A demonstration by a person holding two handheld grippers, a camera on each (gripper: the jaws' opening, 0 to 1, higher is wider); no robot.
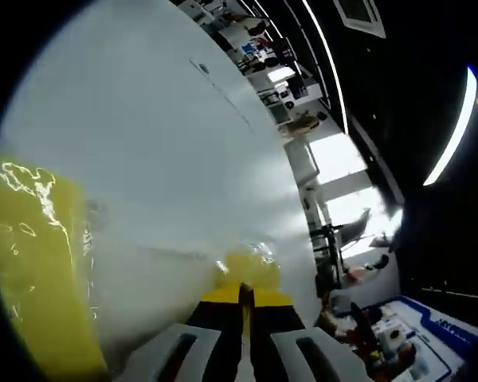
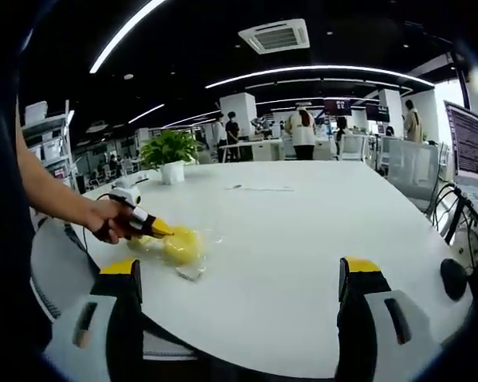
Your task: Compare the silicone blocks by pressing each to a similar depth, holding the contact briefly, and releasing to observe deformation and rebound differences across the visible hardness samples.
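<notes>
Yellow silicone block (image 2: pixel 182 243) in a clear, crinkly wrap sits on the white table (image 2: pixel 303 239), at about 10 o'clock from my right gripper (image 2: pixel 243 278). My left gripper (image 2: pixel 166 232) comes in from 9 o'clock with its yellow tips on the block. In the left gripper view the same block (image 1: pixel 251 267) is at the tips, and the jaws look drawn together with just a thin seam between them, nothing clamped.

Step, as I read it: press-and-hold on this sample with the closed tips. Depth of the dent: can't tell, glare on the wrap hides it.

Next move calls for a straight lift-off, no drag, so the rebound is readable.

Right gripper: jaws spread wide, empty, hanging over the near table edge, well apart from the block.

Second yellow glossy mass (image 1: pixel 36 263) at 9 o'clock in the left gripper view, very close to the lens; probably another wrapped sample, not sure.

Table is matte, smooth, rounded. A potted plant (image 2: pixel 170 155) stands at the far edge.
</notes>
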